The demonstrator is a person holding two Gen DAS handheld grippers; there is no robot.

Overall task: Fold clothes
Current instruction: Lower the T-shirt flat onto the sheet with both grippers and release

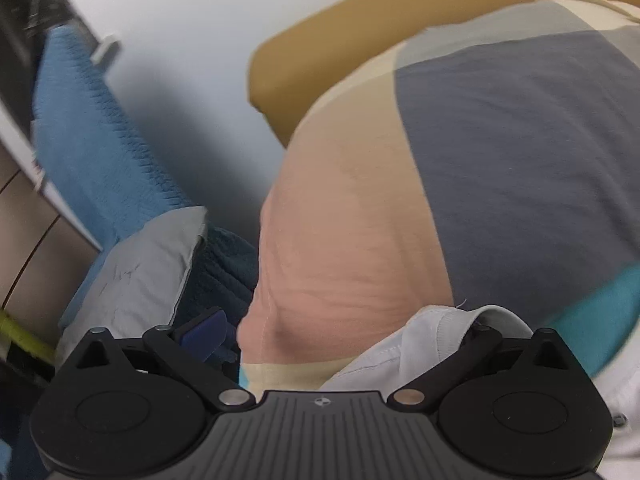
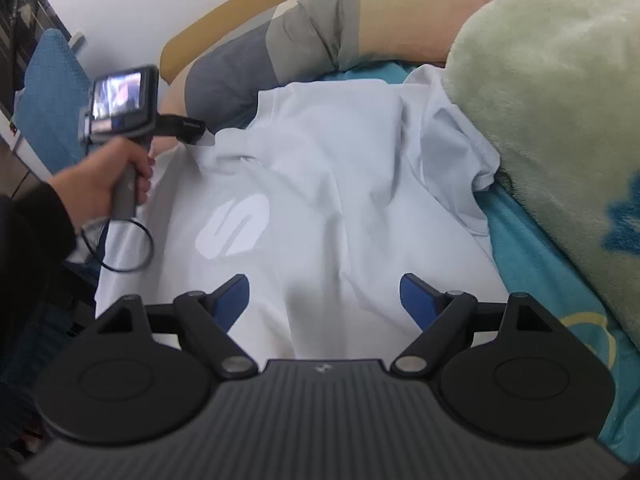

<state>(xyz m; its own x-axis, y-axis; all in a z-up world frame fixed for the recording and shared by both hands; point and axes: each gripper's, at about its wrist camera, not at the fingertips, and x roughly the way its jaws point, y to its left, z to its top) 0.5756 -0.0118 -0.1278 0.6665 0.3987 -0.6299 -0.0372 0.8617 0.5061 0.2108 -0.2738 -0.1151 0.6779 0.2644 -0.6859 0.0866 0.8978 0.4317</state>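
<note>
A white T-shirt (image 2: 320, 184) with a pale logo (image 2: 234, 226) lies spread on the bed. My right gripper (image 2: 324, 300) is open just above the shirt's near part, holding nothing. My left gripper (image 2: 196, 138), held by a hand, reaches the shirt's far left edge near a sleeve; whether it grips the cloth I cannot tell. In the left wrist view the white shirt's edge (image 1: 404, 344) lies between the open-looking arms of my left gripper (image 1: 328, 340), one blue pad (image 1: 204, 330) shows, and a peach and grey pillow (image 1: 440, 168) fills the view.
A pale green fleece blanket (image 2: 560, 112) lies along the right. The teal bedsheet (image 2: 532, 264) shows beside the shirt. The pillow (image 2: 288, 48) and a mustard headboard (image 2: 224, 16) are at the far end. A blue cushion (image 1: 88, 136) and a grey pillow (image 1: 140, 272) lie left.
</note>
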